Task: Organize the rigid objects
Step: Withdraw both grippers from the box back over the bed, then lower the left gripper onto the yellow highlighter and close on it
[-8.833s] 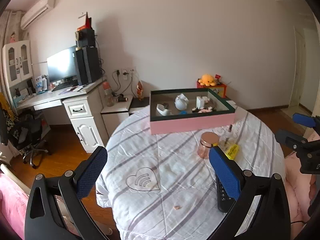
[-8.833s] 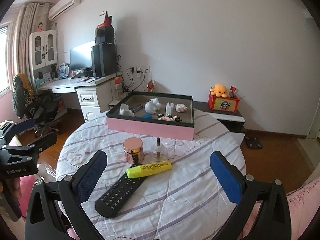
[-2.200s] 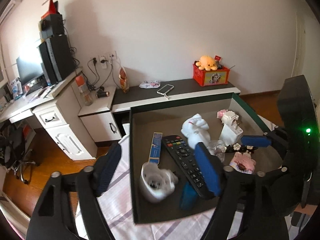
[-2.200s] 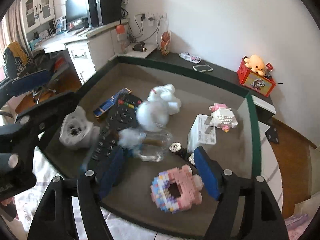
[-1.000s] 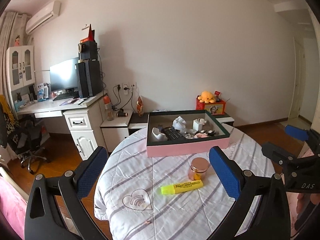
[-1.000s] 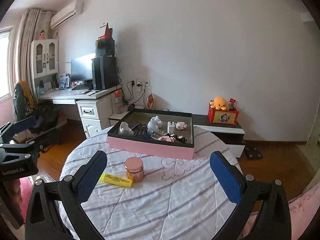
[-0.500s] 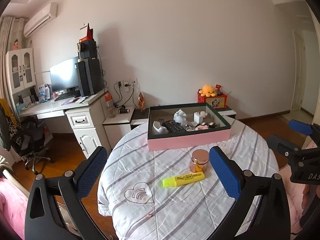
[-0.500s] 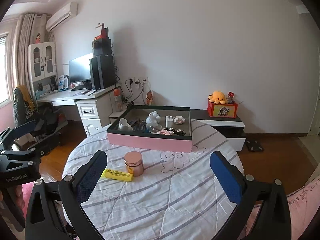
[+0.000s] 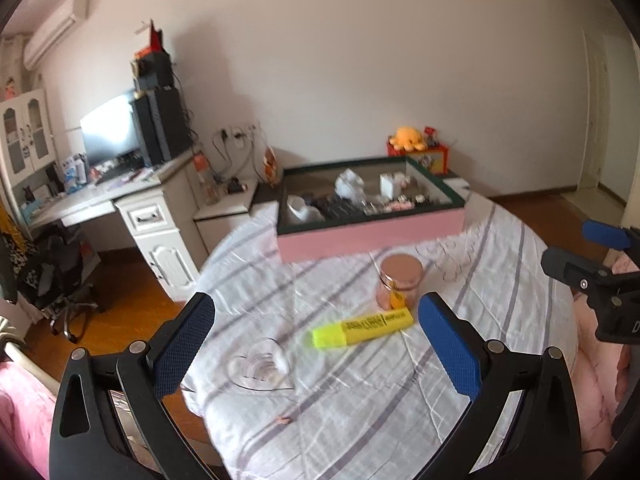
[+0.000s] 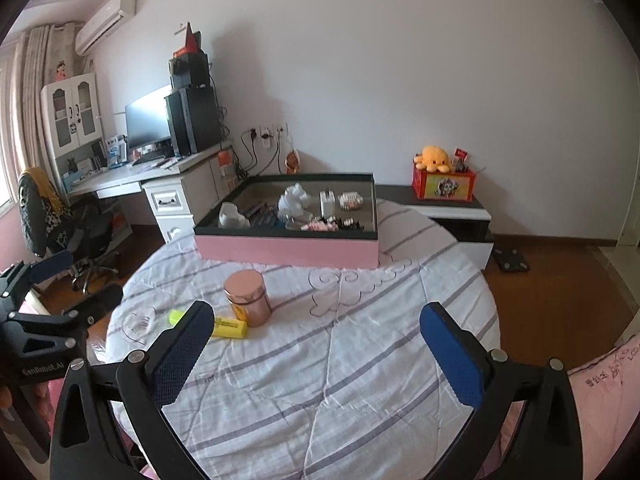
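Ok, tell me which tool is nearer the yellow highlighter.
Left. The left tool hovers open just short of the yellow highlighter; the right tool, also open, hangs farther back and off to its right.

1. Ahead, a plain white wall (image 10: 400, 60) rises above a low dark-topped cabinet (image 10: 452, 210).
2. Far left, a white desk (image 10: 160, 184) carries a monitor (image 10: 146, 122); an air conditioner (image 10: 106, 20) hangs above.
3. A curtained window (image 10: 8, 132) lights the left edge.
4. Brown wood floor (image 10: 560, 272) spreads right.
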`<state>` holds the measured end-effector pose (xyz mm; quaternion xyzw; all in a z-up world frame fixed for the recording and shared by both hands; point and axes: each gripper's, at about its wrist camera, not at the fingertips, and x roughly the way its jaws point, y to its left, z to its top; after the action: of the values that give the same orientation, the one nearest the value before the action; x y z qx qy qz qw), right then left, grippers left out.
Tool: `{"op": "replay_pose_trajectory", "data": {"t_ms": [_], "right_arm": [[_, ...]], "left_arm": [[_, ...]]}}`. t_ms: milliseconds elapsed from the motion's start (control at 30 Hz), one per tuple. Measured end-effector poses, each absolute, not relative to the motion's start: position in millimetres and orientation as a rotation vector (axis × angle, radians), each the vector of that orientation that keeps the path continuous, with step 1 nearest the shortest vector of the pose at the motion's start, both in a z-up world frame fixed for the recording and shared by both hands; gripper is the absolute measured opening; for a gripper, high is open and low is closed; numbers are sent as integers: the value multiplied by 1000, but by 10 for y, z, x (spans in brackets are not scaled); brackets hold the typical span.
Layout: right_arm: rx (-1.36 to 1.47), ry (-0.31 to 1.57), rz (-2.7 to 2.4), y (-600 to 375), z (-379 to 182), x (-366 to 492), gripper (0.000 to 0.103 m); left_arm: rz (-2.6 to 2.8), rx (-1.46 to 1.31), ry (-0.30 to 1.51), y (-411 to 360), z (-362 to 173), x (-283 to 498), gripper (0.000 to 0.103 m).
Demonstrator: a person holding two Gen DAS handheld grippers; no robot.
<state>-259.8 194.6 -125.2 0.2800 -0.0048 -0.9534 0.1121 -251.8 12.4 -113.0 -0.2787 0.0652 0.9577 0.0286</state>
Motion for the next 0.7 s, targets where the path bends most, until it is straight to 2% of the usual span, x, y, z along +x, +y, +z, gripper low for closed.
{"op": "replay_pose_trajectory", "data": {"t_ms": [400,567,700], "right_arm": [[992,-41,-2758,2076,-1643,-2921,103],[1042,-66,-2739,2123,-1763,-3034,103],[1063,-67,-2725,2121,-1811,-3078,103]], "left_arm": [[2768,-1154,189,355,-1901,-3023,103],[2742,-1224,147,294,-2076,-3157,103],[2772,-1263,204,233,-2141,-3223,103]]}}
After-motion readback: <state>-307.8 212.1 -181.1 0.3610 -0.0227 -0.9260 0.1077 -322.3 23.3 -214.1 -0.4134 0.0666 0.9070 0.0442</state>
